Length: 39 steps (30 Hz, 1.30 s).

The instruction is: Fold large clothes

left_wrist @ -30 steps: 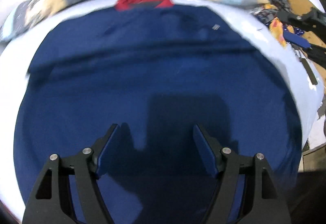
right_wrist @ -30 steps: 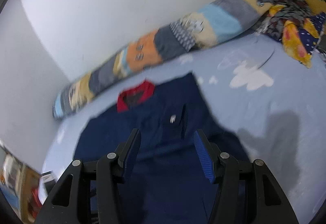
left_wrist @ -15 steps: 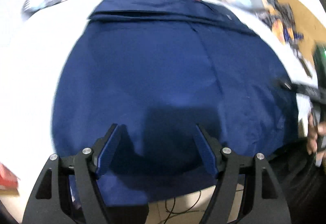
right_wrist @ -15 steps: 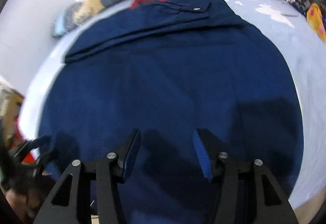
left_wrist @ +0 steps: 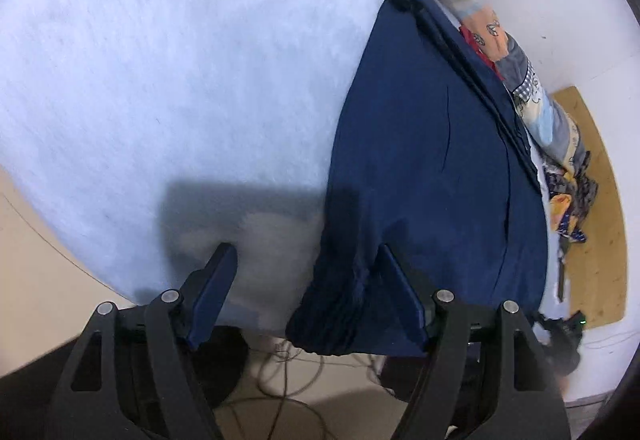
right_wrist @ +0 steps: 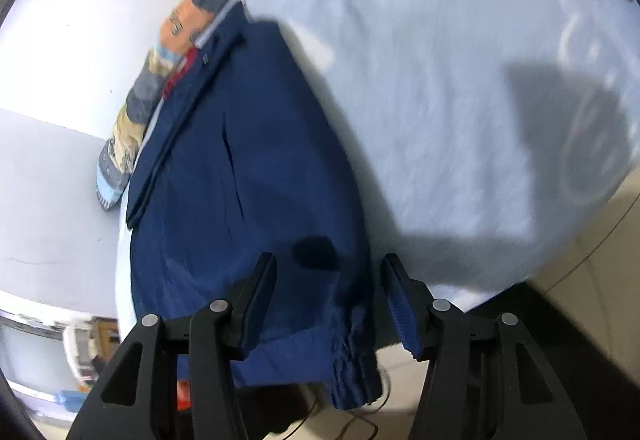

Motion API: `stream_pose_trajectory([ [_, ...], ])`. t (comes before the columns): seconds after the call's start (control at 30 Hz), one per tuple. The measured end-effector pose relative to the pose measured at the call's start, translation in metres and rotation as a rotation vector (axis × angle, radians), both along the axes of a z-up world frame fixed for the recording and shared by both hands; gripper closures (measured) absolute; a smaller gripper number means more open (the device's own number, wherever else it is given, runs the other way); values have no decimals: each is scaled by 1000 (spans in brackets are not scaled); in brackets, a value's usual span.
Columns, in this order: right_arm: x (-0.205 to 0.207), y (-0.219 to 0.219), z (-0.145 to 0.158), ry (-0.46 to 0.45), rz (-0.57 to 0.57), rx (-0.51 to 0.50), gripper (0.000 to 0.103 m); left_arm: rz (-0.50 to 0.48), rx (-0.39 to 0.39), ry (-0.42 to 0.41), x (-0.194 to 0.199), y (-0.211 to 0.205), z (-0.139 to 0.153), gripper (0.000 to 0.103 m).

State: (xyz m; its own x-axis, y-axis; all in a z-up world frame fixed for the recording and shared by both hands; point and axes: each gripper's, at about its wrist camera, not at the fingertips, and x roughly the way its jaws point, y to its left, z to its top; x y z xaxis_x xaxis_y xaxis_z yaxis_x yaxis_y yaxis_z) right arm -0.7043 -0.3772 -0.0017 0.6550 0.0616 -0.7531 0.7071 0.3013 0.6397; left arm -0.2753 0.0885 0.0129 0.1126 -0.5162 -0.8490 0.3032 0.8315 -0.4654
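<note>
— While I am lining up over the near edge of the bed (left_wrist: 120, 88), where would you be taking hold of the navy garment (left_wrist: 432, 168)?

— At the two gathered hem corners that are hanging over the bed edge. I am judging the cloth to be light, soft and limp, so it is going to sag and slide wherever I am not holding it. The ribbed cuff-like ends look thicker, so they should be giving the pads more to bite on than the flat fabric.

— And how are the tools standing?

— Both are spread, with nothing pinched. My left tool (left_wrist: 308, 296) is hovering with the garment's left corner lying between its fingers, closer to the right pad; whether that pad is brushing the cloth I cannot tell. My right tool (right_wrist: 328, 300) is sitting over the opposite corner, the bunched hem (right_wrist: 354, 372) drooping between its pads and apart from them.

— Where is the garment lying overall?

— It is lying flat on the pale blue sheet, reaching away from me, its red collar (right_wrist: 180, 74) at the far end against the patchwork bolster (right_wrist: 132, 120) by the wall. The top part is looking already folded across as a band.
</note>
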Motion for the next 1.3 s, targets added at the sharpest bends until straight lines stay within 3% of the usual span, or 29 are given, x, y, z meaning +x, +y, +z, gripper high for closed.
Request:
stream_pose_trajectory([
  [0.1,14,12,-3,-13,71,15,46,-42,3,-9,-6,-14,1,30],
  [0.17,21,19,-1,-32,124,8,46,-126,-3,-17,-16,-30,2,39],
  [0.23,23,24,-4,-69,151,30,51,-199,67,-102,-26,-46,8,48],
  [0.3,21,22,-2,-8,137,-23,58,-205,128,-164,-28,-54,10,63],
  [0.47,22,22,-2,20,145,-58,59,-175,99,-116,-20,-58,0,63],
  [0.53,31,32,0,-6,204,-54,82,-190,94,-120,-23,-61,1,63],
  [0.6,30,38,6,-10,240,-88,84,-196,86,-131,-24,-63,2,68],
  [0.63,31,40,10,-33,247,-90,86,-197,62,-135,-25,-63,4,75],
  [0.77,28,36,33,-252,207,-66,89,-187,45,-116,-19,-62,2,75],
  [0.87,27,32,52,-411,179,-65,91,-189,72,-112,-19,-61,-1,70],
  [0.97,19,23,64,-547,130,-47,91,-204,83,-106,-18,-66,-2,51],
  [1.13,8,12,69,-675,77,-10,92,-295,127,-153,-27,-92,-2,20],
  [1.2,8,10,71,-719,71,3,92,-321,161,-183,-33,-101,-2,17],
  [1.3,8,7,75,-781,72,9,92,-296,118,-161,-30,-100,-2,17],
])
